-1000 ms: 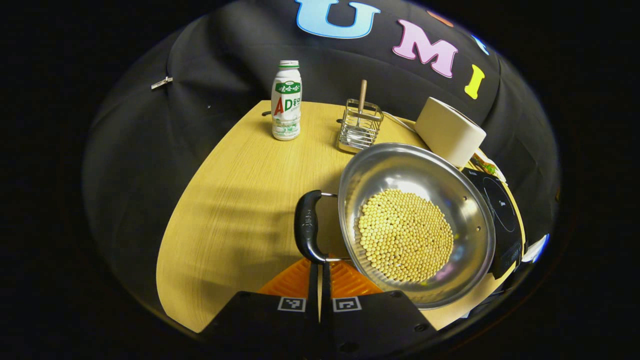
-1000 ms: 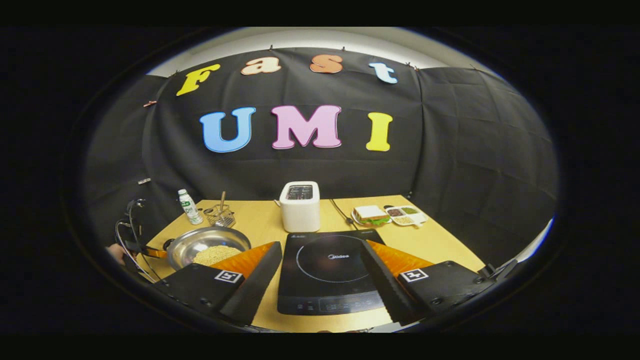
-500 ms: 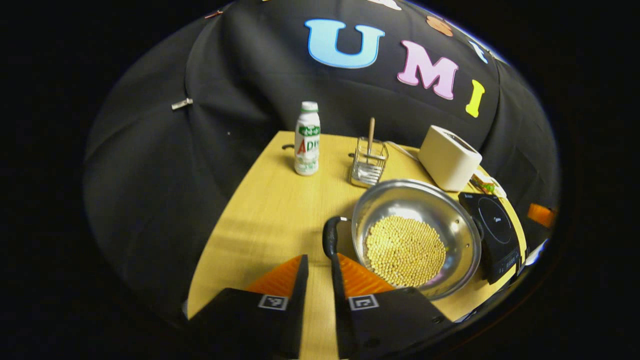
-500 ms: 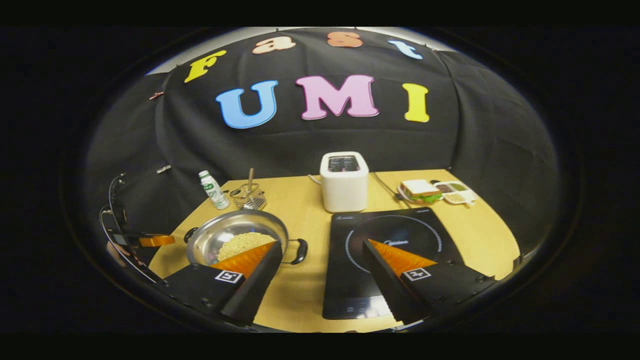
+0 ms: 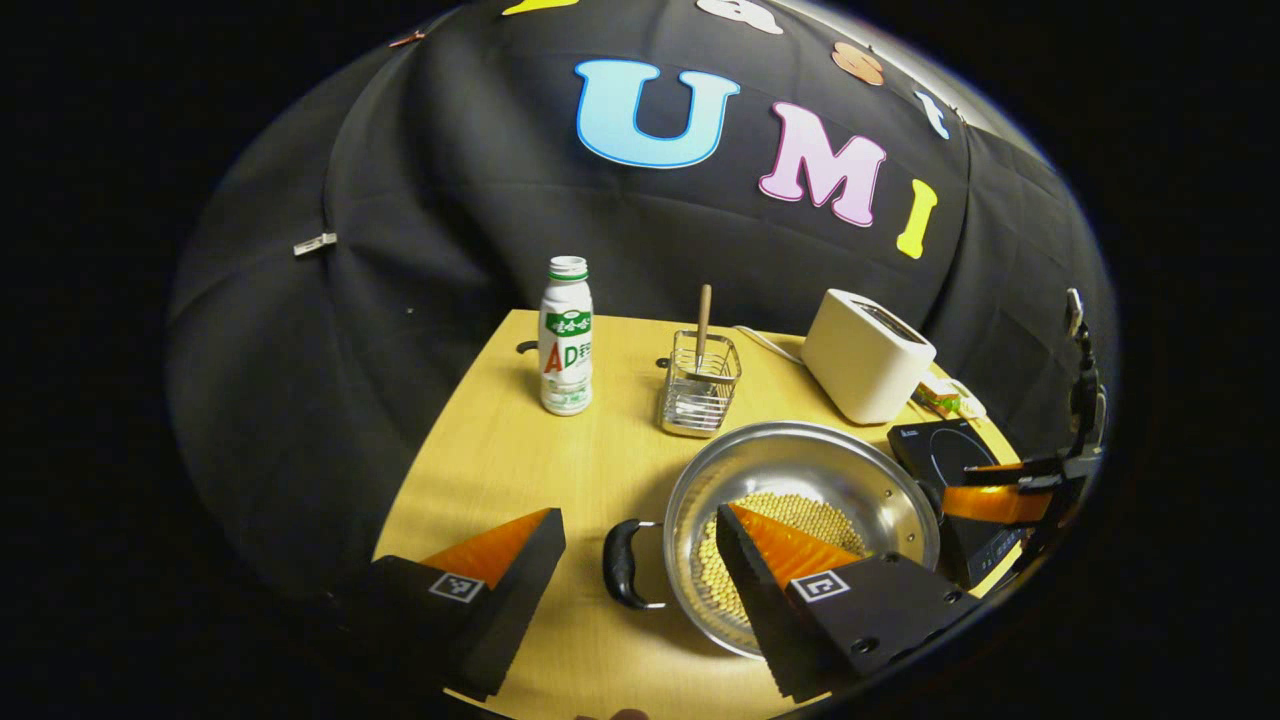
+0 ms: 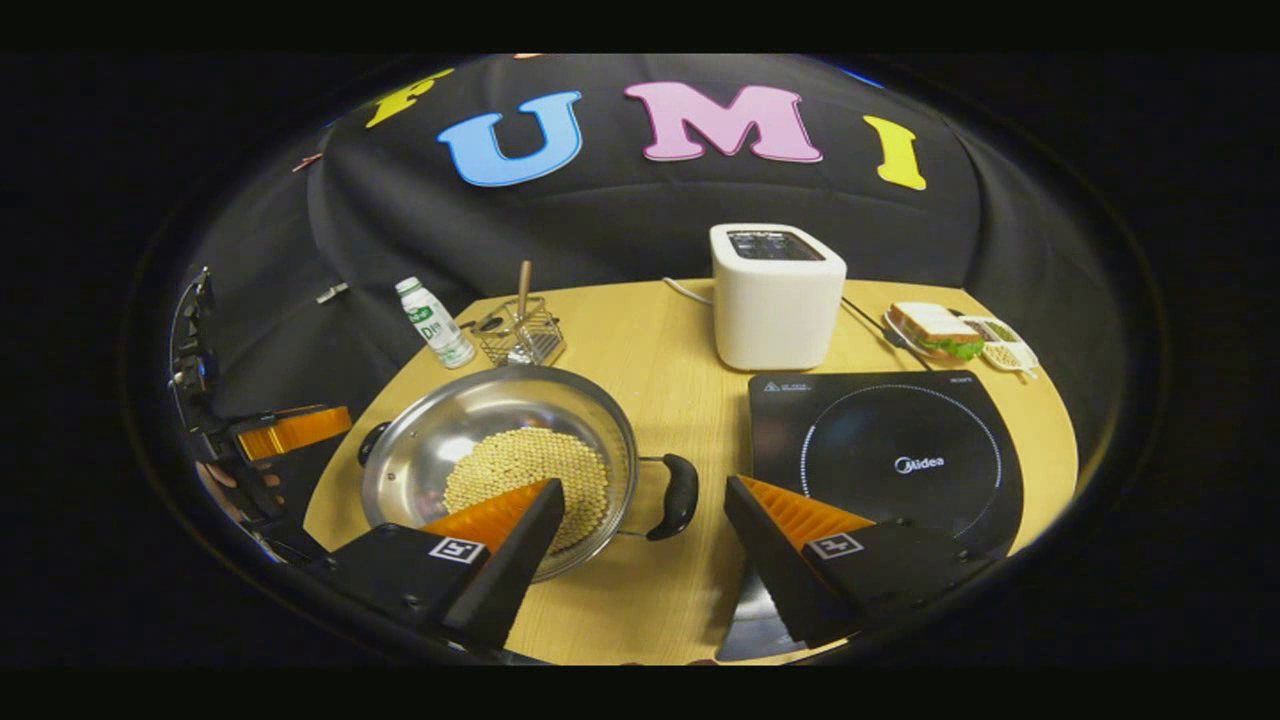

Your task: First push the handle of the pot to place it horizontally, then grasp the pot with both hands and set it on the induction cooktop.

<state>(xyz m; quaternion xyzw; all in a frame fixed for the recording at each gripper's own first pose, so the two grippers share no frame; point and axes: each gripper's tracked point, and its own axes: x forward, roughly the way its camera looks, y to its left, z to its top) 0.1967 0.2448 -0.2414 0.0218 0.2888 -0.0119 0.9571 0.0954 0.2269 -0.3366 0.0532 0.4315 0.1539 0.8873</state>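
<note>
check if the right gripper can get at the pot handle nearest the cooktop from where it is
Probably yes. The right gripper is open, and that handle lies in the gap ahead of its fingers, over bare table between the pot and the cooktop. Nothing stands between.

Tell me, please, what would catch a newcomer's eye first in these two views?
Probably the shiny steel pot of yellow beans on the wooden table, its black side handles out to left and right. Beside it lies the black induction cooktop, with a white toaster behind. The left gripper and right gripper are both open, each straddling a pot handle.
</note>
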